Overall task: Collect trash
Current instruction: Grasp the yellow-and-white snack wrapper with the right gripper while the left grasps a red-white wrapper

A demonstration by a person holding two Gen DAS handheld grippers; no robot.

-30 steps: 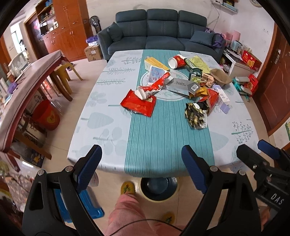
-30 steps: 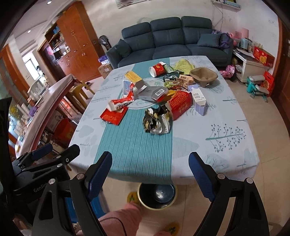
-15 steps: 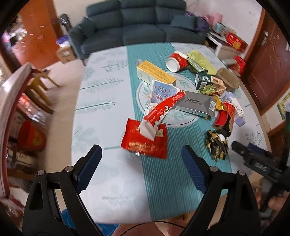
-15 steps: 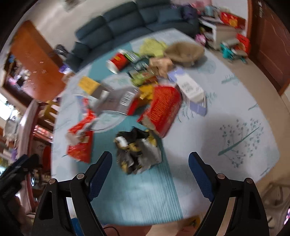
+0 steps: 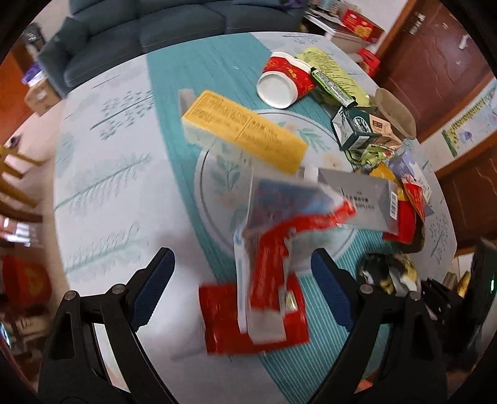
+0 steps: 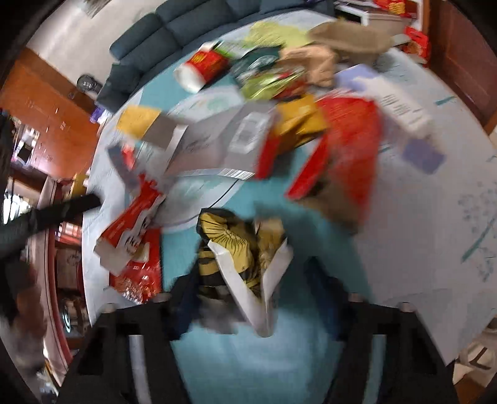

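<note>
Trash lies scattered on a table (image 5: pixel 108 186) with a teal runner. My left gripper (image 5: pixel 242 284) is open and hovers over a red-and-white wrapper (image 5: pixel 267 264) that lies on a flat red packet (image 5: pixel 223 323). Its pads stand wide on either side, not touching. In the blurred right wrist view my right gripper (image 6: pixel 253 303) is closing around a crumpled black-and-yellow wrapper (image 6: pixel 236 248). A gap still shows at the right finger. That same wrapper (image 5: pixel 388 273) shows beside the right gripper's black body (image 5: pixel 441 301).
Farther back lie a yellow box (image 5: pixel 242 130), a tipped red paper cup (image 5: pixel 285 77), a grey box (image 5: pixel 357 195), a green carton (image 5: pixel 354 130) and a big red box (image 6: pixel 351 149). A dark sofa (image 5: pixel 155 25) stands behind the table, and a brown door (image 5: pixel 435 62) is at the right.
Both grippers have come down and forward over the table. The left now hangs above the red-and-white wrapper. The right's jaws have narrowed around the black-and-yellow wrapper.
</note>
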